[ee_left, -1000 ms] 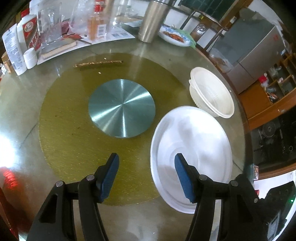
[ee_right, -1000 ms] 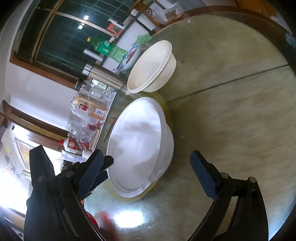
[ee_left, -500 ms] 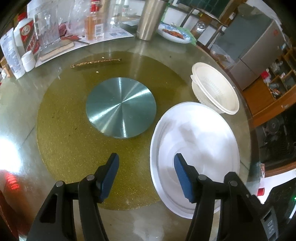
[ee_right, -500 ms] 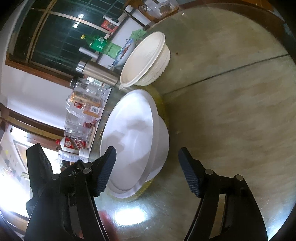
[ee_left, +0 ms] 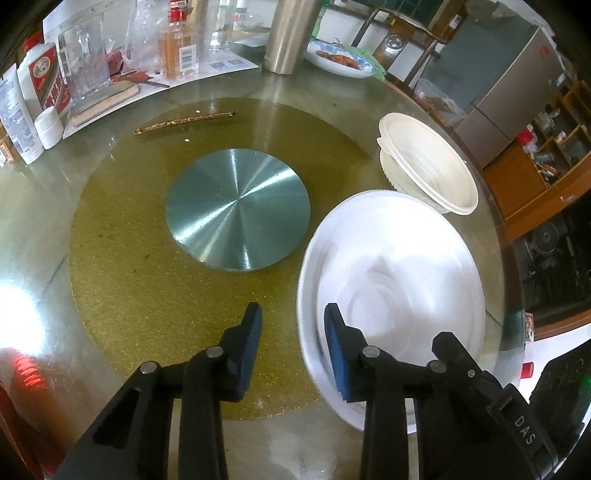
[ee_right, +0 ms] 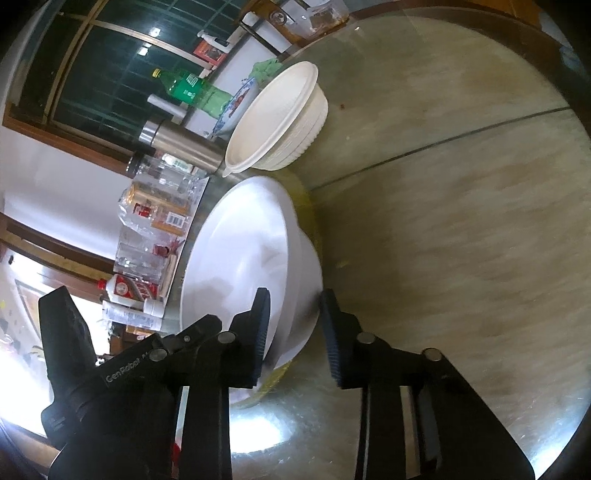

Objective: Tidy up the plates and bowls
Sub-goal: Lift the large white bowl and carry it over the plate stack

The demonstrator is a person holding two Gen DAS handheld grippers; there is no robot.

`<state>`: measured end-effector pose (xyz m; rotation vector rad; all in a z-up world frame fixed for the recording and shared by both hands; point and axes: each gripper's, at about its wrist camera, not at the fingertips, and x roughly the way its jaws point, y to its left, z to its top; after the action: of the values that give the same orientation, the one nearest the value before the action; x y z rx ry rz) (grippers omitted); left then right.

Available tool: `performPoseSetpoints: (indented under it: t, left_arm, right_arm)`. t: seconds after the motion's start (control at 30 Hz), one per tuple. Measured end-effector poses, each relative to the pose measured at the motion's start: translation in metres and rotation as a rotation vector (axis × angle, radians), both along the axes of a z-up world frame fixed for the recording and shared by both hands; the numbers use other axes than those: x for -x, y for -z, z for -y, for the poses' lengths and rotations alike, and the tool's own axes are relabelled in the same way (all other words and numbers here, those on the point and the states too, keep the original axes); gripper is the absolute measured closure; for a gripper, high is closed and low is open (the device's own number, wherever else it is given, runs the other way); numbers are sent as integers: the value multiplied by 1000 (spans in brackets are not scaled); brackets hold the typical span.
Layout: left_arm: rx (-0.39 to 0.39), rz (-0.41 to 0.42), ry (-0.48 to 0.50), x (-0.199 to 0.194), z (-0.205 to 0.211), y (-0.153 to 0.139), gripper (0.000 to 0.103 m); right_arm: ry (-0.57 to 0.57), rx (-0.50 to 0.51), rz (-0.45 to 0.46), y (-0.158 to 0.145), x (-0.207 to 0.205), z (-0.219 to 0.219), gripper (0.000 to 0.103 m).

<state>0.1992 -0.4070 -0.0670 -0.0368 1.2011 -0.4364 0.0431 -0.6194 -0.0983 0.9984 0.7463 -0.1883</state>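
Note:
A large white plate or shallow bowl [ee_left: 402, 280] sits on the glass table at the right; it also shows in the right wrist view [ee_right: 243, 266]. A cream ribbed bowl [ee_left: 428, 162] stands just behind it, seen in the right wrist view [ee_right: 280, 114] as well. My left gripper [ee_left: 291, 332] straddles the white plate's near left rim, jaws narrowed but with a gap. My right gripper [ee_right: 293, 325] straddles the plate's opposite rim, one finger inside, one outside, jaws narrowed and not clearly touching.
A round metal disc [ee_left: 238, 208] lies on the gold turntable mat [ee_left: 122, 258]. A thin stick [ee_left: 184, 122] lies behind it. Bottles, glasses, a steel flask [ee_left: 290, 35] and a food plate [ee_left: 340, 59] crowd the far edge. The table's rim [ee_right: 480, 26] curves at the right.
Both grippers have narrowed from wide open and moved onto the white plate's rim from opposite sides. The plate and the cream bowl stay in place.

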Motion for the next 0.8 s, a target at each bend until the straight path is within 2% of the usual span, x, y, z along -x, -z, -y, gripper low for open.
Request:
performPoseSetpoints:
  t: [0.07,0.27,0.53,0.8]
  left_arm:
    - [7,-7,4,0,0,1,83]
    - [16,-20,16,1,0,3,96]
    - [5,-3,36,9,-1,1,96]
    - [-13,91,47,36,-13,-14,96]
  right_arm:
    - [0,13,-2,0,-1,-1,87]
    - [-12,24,-11,2,-4,-3,90]
    - [-11,23,-16,3,-1,-5,92]
    - [-14,43,12,-7,16,-20,92]
